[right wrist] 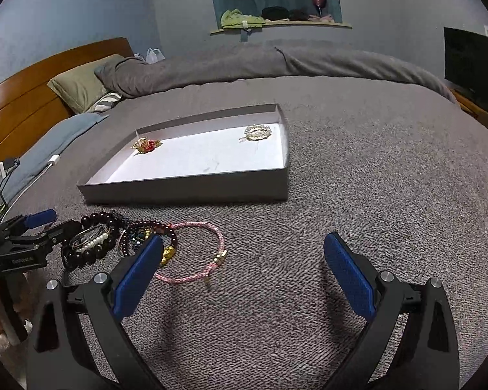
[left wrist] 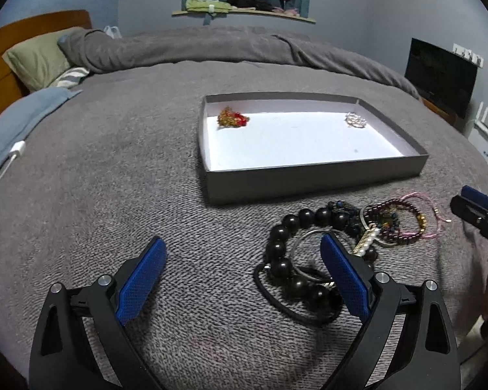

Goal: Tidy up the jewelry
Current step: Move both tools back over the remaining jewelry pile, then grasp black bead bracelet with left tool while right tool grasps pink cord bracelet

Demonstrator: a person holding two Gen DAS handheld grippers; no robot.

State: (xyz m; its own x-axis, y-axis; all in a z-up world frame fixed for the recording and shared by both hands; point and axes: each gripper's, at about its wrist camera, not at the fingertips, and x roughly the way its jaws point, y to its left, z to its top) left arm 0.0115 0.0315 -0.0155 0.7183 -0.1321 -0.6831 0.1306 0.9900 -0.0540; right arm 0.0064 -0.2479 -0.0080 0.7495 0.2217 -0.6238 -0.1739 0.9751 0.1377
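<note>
Jewelry pile sits on the grey knit bedspread, just in front of the near wall of a shallow grey tray with a white floor. Pile contents: one bracelet of big glossy black beads, one thin black elastic loop under it, one silver bangle, one short pearl strip, one dark maroon small-bead bracelet with gold beads on one side, one small multicolour bead cluster inside it, and one pink braided cord bracelet with a gold clasp. The pink cord lies at the right edge of the pile, partly apart from the rest. Tray holds two pieces, well apart: a red-and-gold cluster in the far-left corner and a pearl-white hair clip in the far-right corner. Left gripper is spread wide, nothing between the blue pads; its right finger overlaps the black-bead bracelet and bangle in view, contact unclear. Right gripper is also spread wide and empty, low over the bedspread; the pink cord lies just inside its left finger, and the rest of the pile is left of it. Two grippers, each seen edge-on in the other's camera.
</note>
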